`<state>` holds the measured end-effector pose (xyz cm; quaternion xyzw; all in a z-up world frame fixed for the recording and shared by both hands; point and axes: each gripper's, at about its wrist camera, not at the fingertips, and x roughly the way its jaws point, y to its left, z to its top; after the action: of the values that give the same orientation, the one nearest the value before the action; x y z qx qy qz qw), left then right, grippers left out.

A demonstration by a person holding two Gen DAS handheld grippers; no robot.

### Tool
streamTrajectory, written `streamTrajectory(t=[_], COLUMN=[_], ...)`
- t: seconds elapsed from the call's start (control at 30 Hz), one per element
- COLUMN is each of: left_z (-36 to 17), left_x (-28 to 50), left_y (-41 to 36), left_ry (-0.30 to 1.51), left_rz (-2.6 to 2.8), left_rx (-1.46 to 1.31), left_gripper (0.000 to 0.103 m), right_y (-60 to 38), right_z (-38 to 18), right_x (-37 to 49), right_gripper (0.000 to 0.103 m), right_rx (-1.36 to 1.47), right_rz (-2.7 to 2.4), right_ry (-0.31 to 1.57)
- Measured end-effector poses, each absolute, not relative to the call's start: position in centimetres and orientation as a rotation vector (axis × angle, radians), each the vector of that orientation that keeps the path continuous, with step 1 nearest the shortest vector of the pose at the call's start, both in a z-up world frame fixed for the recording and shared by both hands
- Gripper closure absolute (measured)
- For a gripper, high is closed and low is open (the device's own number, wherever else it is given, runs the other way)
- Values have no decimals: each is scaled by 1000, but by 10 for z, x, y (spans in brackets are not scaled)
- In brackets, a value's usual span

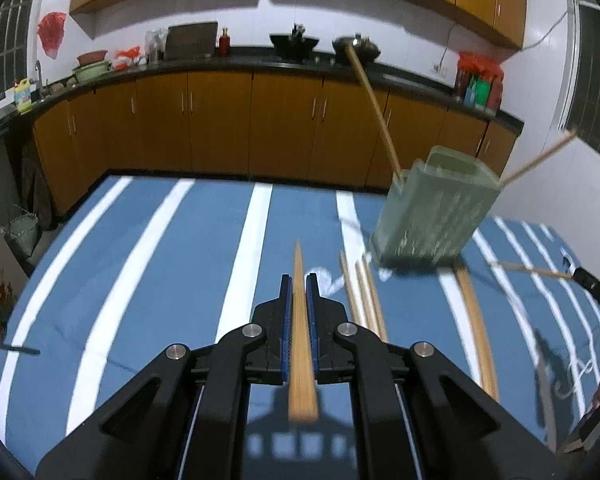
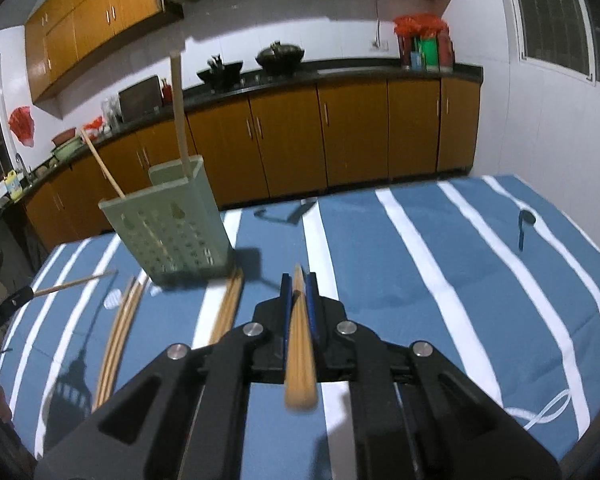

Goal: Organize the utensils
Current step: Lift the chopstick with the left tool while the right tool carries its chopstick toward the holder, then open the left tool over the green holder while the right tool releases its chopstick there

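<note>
My left gripper (image 1: 299,280) is shut on a wooden chopstick (image 1: 300,340), held above the striped cloth, left of the green perforated holder (image 1: 432,216). Two chopsticks (image 1: 374,108) stand in the holder. Loose chopsticks (image 1: 364,300) and another pair (image 1: 476,328) lie on the cloth in front of it. My right gripper (image 2: 299,280) is shut on another chopstick (image 2: 300,352), right of the holder (image 2: 172,232). Loose chopsticks (image 2: 116,340) and a pair (image 2: 228,308) lie near the holder's base. The left gripper's chopstick (image 2: 72,282) shows at the left edge.
The table wears a blue cloth with white stripes (image 1: 160,272). A dark spoon (image 2: 524,228) lies at the far right of the table and a dark object (image 2: 284,214) near its far edge. Kitchen cabinets and a counter (image 1: 260,120) stand behind.
</note>
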<state>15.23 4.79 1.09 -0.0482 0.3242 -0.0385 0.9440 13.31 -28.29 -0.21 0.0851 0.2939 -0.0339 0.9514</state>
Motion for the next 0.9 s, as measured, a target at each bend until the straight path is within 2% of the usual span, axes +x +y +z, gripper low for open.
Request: streamTrajectory(t=[0.2,0.63,0.77,0.9], left_z=[43,145,166,165], left_x=[165,176,177,185], left_y=[50,33,19,-4], left_ry=[601,386,314,283], left_rz=[-79,-167,-204,-247], left_rx=[-117,-146,-168,-162], left_gripper=[96,96,96,96], right_y=[-280,-252,-243,-235], right_z=[26,143,158,150], right_x=[135,131,143,172], right_gripper=[95,95,95,95], right_rx=[171,223,204,186], right_rz=[-43,170,160,155], right_ry=[529,257,207,254])
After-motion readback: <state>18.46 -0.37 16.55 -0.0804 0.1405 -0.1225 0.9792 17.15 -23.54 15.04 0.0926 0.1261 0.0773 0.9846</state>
